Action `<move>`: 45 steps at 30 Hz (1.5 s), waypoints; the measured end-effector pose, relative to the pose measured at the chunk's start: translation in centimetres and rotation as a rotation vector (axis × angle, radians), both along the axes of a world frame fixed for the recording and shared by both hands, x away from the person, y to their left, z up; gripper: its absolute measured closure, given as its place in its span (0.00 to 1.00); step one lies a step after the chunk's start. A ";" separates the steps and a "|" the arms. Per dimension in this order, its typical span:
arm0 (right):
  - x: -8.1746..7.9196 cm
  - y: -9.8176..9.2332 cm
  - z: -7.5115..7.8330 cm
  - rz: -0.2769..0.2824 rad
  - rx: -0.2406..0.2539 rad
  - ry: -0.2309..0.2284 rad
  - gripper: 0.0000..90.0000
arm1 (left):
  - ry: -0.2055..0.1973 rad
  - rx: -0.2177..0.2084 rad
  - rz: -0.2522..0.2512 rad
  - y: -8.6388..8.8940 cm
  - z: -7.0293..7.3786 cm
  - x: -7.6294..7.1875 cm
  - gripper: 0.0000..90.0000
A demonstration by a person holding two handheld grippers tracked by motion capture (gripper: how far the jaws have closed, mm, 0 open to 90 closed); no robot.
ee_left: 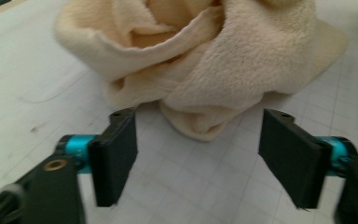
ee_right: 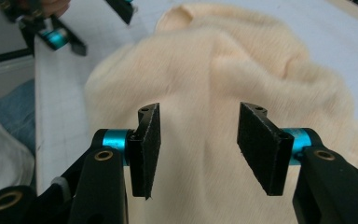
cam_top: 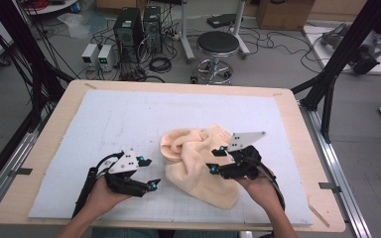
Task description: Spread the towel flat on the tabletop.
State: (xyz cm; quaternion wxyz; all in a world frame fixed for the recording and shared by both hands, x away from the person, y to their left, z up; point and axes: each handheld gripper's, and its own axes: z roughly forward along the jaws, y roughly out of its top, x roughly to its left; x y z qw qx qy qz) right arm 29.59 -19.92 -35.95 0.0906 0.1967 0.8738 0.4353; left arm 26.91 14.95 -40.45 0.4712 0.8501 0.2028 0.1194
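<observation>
Tongs open nr towel

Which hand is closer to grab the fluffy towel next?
Probably the right. The right gripper hovers over the towel, jaws open with cloth right below them. The left gripper sits beside it on the mat, jaws open and empty.

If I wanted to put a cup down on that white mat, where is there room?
The far half of the white gridded mat, behind the crumpled cream fleece towel, is bare, as is its left side. The near middle is crowded: the left tongs and right tongs flank the towel.
</observation>
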 end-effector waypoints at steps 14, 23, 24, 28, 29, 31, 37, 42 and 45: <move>-1.3 -0.8 -7.1 0.006 -0.162 0.071 0.62 | 0.086 0.062 -0.087 -4.0 -2.1 2.7 0.84; -0.5 -1.3 -6.9 0.006 -0.121 0.101 0.91 | 0.114 0.057 -0.074 -3.7 -2.0 3.1 0.91; -0.6 -1.4 -6.6 0.008 -0.106 0.092 0.91 | 0.107 0.045 -0.063 -3.0 -1.3 2.8 0.91; -0.7 -1.6 -5.2 0.011 -0.072 0.060 0.93 | 0.082 0.023 -0.041 -0.9 0.4 2.1 0.92; -0.8 -1.7 -4.7 0.014 -0.064 0.051 0.93 | 0.080 0.013 -0.032 -0.3 0.9 1.9 0.92; -0.8 -1.5 -3.6 0.015 -0.040 0.023 0.93 | 0.070 -0.012 -0.011 0.9 1.8 1.6 0.92; -1.1 -0.1 0.5 0.051 0.000 -0.072 0.93 | 0.001 -0.049 0.036 4.0 5.5 0.3 0.92; -1.8 0.7 4.6 0.094 0.019 -0.155 0.93 | -0.079 -0.058 0.040 5.7 9.6 -1.9 0.92; -2.6 1.1 6.8 0.121 0.027 -0.194 0.92 | -0.118 -0.053 0.024 6.3 11.6 -3.4 0.92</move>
